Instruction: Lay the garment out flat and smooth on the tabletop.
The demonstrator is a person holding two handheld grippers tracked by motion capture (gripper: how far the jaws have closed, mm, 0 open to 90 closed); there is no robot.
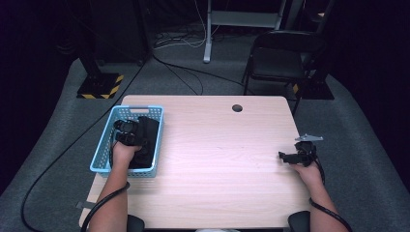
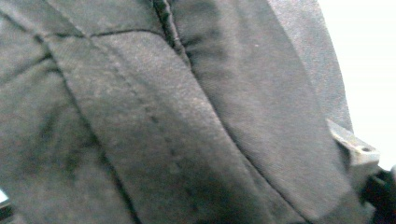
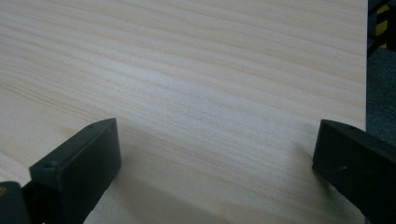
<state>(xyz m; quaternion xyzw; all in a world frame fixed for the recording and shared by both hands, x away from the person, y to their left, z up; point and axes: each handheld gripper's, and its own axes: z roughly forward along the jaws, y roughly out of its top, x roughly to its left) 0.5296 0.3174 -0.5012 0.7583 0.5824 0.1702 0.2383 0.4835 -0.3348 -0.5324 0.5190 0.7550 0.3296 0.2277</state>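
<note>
A light blue plastic basket [image 1: 103, 147] stands at the table's left edge with a black folded garment [image 1: 151, 129] inside it. My left gripper [image 1: 128, 134] is down in the basket, on top of the garment. In the left gripper view dark stitched fabric [image 2: 154, 116] lies right against the camera; one fingertip [image 2: 358, 151] shows at the far right, so the jaws stand wide apart. My right gripper [image 1: 289, 156] rests low over the bare table near its right edge. Its jaws are spread, and there is only wood between its fingertips [image 3: 217, 163].
The light wooden table [image 1: 217, 159] has a round cable hole [image 1: 237, 108] near its far edge. A black chair [image 1: 283, 58] stands behind the far right corner. Cables run over the grey floor [image 1: 183, 72], and a yellow-and-black striped base [image 1: 100, 86] sits at the far left.
</note>
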